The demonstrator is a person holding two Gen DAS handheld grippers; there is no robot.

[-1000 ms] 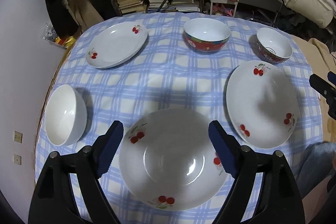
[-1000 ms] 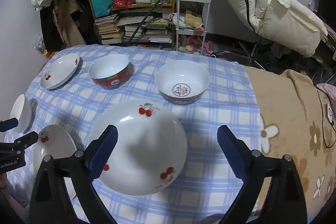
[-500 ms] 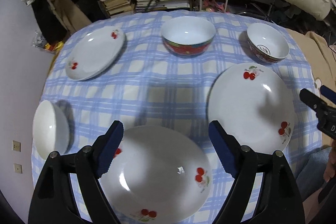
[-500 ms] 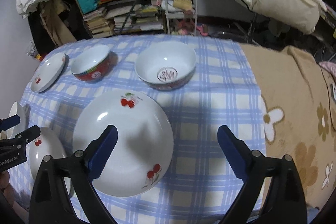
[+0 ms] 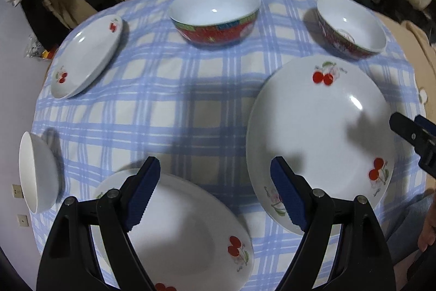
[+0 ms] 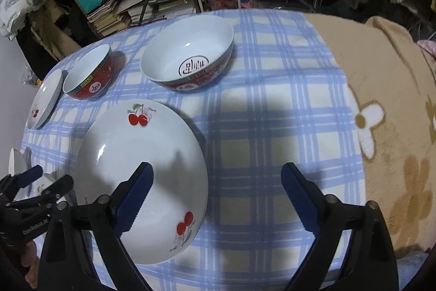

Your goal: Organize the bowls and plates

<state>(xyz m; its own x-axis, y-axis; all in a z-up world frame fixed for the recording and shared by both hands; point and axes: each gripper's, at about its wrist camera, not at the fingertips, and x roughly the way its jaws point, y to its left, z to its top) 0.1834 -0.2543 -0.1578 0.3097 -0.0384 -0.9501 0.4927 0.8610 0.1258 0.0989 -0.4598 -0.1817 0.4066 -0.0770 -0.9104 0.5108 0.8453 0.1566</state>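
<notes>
Both the left gripper [image 5: 215,194] and right gripper [image 6: 217,197] hang spread and empty, the left one's frame hiding part of the near plate [image 5: 188,225], whose lower edge is cut off.

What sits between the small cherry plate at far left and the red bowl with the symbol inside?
The other red bowl sits between the small cherry plate and the symbol bowl; the left wrist view shows the same row.

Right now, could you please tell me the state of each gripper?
Left gripper: open, holding nothing, above the near cherry plate.
Right gripper: open, holding nothing, beside the large cherry plate.
</notes>
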